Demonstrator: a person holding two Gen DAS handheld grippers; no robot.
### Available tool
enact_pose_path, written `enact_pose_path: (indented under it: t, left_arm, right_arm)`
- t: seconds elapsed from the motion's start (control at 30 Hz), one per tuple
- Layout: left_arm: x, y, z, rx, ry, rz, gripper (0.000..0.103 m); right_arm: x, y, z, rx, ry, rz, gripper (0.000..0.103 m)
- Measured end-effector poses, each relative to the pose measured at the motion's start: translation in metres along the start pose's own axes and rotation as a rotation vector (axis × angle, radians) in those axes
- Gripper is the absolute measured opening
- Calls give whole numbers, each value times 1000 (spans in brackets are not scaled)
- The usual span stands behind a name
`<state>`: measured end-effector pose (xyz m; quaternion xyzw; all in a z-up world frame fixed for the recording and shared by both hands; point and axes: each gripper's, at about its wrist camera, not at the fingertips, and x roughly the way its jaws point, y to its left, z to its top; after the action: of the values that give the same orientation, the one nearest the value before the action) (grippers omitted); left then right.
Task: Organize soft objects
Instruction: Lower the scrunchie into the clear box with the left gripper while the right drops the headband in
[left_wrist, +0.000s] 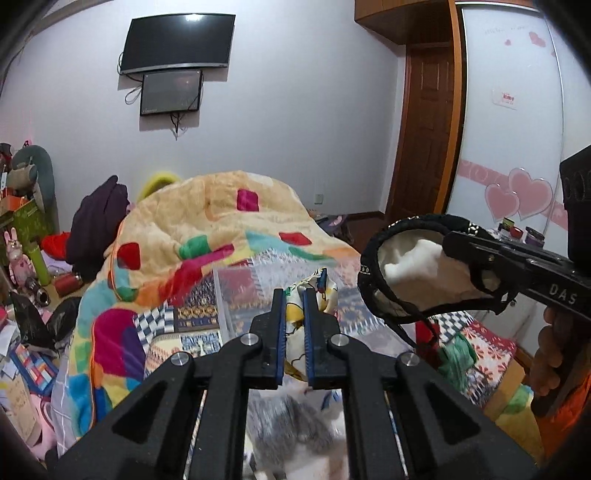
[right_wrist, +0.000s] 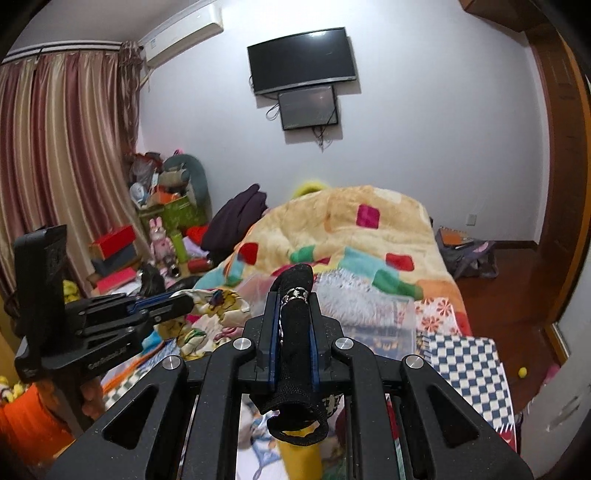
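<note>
My left gripper (left_wrist: 294, 295) is shut on a white cloth with yellow cartoon prints (left_wrist: 295, 314) and holds it above the bed; the cloth also shows in the right wrist view (right_wrist: 218, 301). My right gripper (right_wrist: 294, 299) is shut on the black rim of a cream-lined black hat (right_wrist: 295, 321). In the left wrist view the hat (left_wrist: 406, 269) hangs open from the right gripper (left_wrist: 454, 240), to the right of my left gripper. A grey and white fluffy thing (left_wrist: 291, 428) lies blurred below my left gripper.
A piled yellow blanket with coloured patches (left_wrist: 221, 229) covers the far bed. A clear plastic box (left_wrist: 240, 291) sits ahead on the patterned bedding. Clutter and boxes (right_wrist: 118, 251) fill the left floor. A wooden door (left_wrist: 428, 129) and wardrobe stand at the right.
</note>
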<state>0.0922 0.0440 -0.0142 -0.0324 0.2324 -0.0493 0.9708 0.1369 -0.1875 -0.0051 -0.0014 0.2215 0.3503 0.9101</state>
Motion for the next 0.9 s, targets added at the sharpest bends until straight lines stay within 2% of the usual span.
enact_pose_path:
  t: [0.13, 0.27, 0.47, 0.73, 0.83, 0.9]
  left_arm:
    - [12, 3, 9, 4, -17, 18, 8]
    - [31, 9, 12, -17, 7, 12, 8]
    - [70, 19, 4, -51, 113, 7, 8]
    - [97, 23, -14, -63, 244, -2, 8]
    - [98, 24, -15, -68, 267, -14, 8]
    - [96, 23, -16, -67, 277, -22, 10]
  right_arm:
    - [20, -6, 6, 16, 14, -28, 12]
    - [44, -12, 7, 26, 57, -49, 12]
    - [79, -17, -3, 41, 174, -53, 12]
    - [93, -16, -18, -3, 264, -87, 13]
    - [92, -13, -18, -31, 272, -102, 19]
    - [89, -11, -17, -52, 274, -111, 30]
